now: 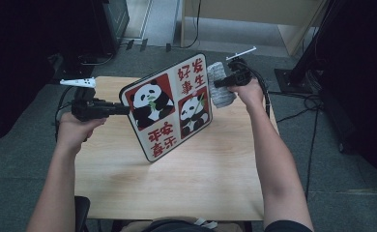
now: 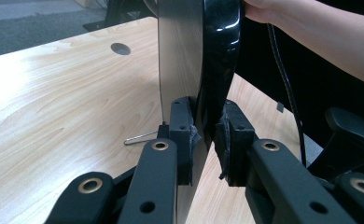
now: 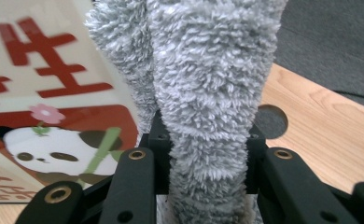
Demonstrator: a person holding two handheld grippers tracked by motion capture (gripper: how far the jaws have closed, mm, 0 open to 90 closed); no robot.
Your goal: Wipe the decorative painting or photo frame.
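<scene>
A square board [image 1: 169,106] printed with pandas and red characters stands tilted on one corner on the wooden table [image 1: 177,183]. My left gripper [image 1: 121,110] is shut on the board's left edge; in the left gripper view the thin board edge [image 2: 208,70] sits pinched between the two pads [image 2: 185,135]. My right gripper [image 1: 220,83] is shut on a fluffy grey cloth [image 1: 221,87] beside the board's upper right edge. In the right gripper view the grey cloth [image 3: 208,93] rises from between the jaws, with the board's printed face [image 3: 49,121] just to its left.
The table has a round cable hole [image 3: 271,120] near the cloth and another hole [image 2: 120,48] on the far side. A small metal pin [image 2: 140,138] lies on the wood. Dark equipment and cables [image 1: 302,96] ring the table on the grey floor.
</scene>
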